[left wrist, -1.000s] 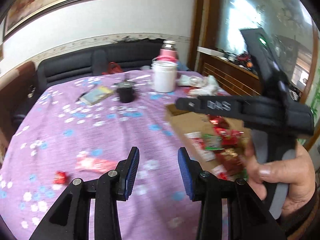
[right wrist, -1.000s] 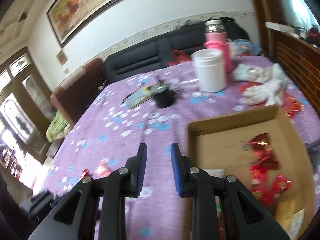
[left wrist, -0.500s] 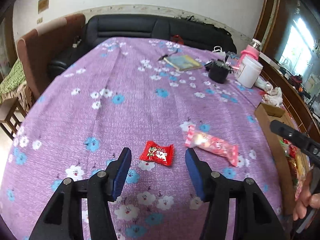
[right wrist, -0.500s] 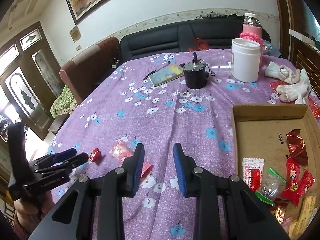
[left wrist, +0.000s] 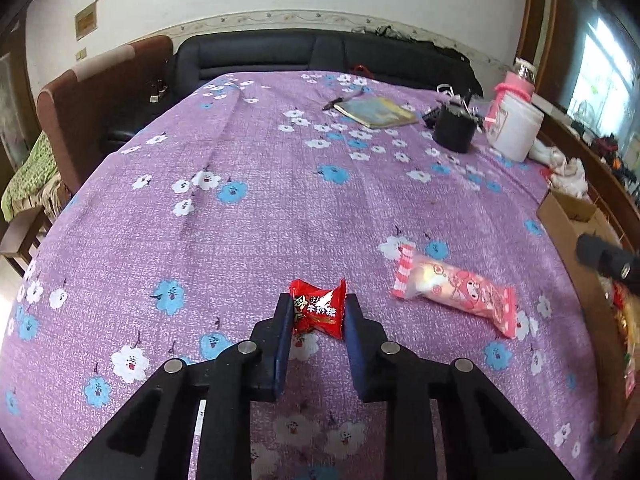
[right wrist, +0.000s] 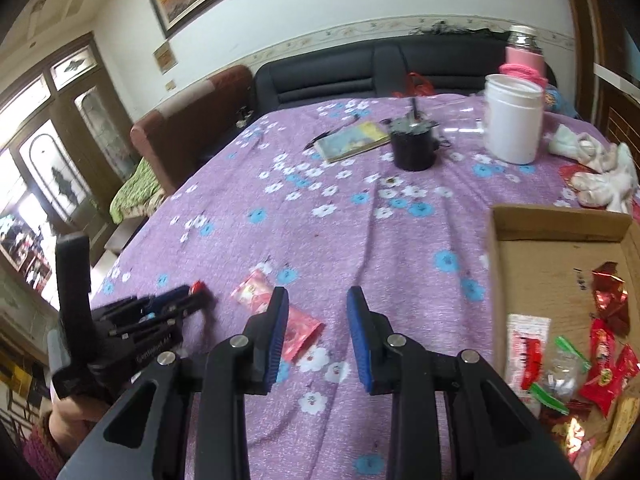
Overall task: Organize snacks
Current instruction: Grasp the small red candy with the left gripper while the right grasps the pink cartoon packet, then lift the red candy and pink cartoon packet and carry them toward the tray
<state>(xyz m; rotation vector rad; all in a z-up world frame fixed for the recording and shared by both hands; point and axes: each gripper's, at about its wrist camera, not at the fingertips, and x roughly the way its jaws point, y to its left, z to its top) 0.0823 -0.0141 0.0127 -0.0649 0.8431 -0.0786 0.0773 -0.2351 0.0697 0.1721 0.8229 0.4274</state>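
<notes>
A small red candy [left wrist: 318, 312] lies on the purple flowered tablecloth [left wrist: 260, 208]. My left gripper [left wrist: 316, 320] has closed on it; both pads touch the wrapper. A long pink snack pack [left wrist: 454, 292] lies just to its right. In the right wrist view the pink pack [right wrist: 276, 312] lies partly behind the left finger of my right gripper [right wrist: 318, 312], which is open and empty above the cloth. The left gripper [right wrist: 184, 300] shows there at the left, its tips at the red candy [right wrist: 197, 288]. A cardboard box [right wrist: 532, 264] at the right holds several wrapped snacks [right wrist: 600, 364].
At the far end stand a black cup [right wrist: 412, 148], a white jar [right wrist: 514, 120], a pink flask [right wrist: 524, 56] and a booklet [right wrist: 352, 140]. White gloves [right wrist: 600, 172] lie behind the box. A black sofa [left wrist: 320, 52] and a brown armchair [left wrist: 100, 92] border the table.
My left gripper swung left from the box, came down over the red candy and closed on it. My right gripper pulled back from the box edge and opened wider.
</notes>
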